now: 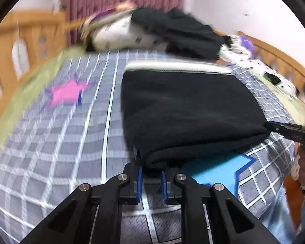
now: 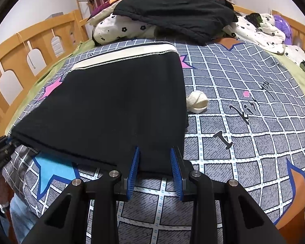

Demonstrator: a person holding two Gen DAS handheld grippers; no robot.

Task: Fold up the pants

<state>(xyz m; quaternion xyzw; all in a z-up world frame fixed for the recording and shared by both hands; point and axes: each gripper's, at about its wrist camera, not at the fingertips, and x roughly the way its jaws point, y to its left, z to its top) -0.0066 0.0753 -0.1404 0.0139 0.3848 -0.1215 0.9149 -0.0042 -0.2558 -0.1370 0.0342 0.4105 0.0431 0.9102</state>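
Black pants point(image 2: 116, 105) lie flat on the grey checked bedspread point(image 2: 244, 134), folded into a broad panel, with the pale waistband point(image 2: 124, 56) at the far end and the near fold edge toward the foot of the bed.

Left gripper point(image 1: 151, 180): at the near left corner of the pants. Blue pads stand apart, with the folded black edge bulging just ahead of and between them. The view is motion-blurred; cannot tell whether the cloth is actually pinched or only resting at the tips.

Right gripper point(image 2: 155, 168): at the near right corner. Fingers apart, one on each side of the near edge of the cloth, which lies in the gap between them. Pads not pressed together on it.

In the left wrist view the right gripper's black body point(image 1: 290, 132) shows at the right corner of the pants.

Surroundings: a blue star patch point(image 2: 55, 170) on the spread shows under the near edge, between the two grippers. A cream rolled sock ball point(image 2: 197, 102) lies just right of the pants. A dark garment point(image 2: 172, 14) is heaped over a flower-print quilt point(image 2: 120, 30) at the far end. A wooden bed rail point(image 2: 30, 40) runs along the left.
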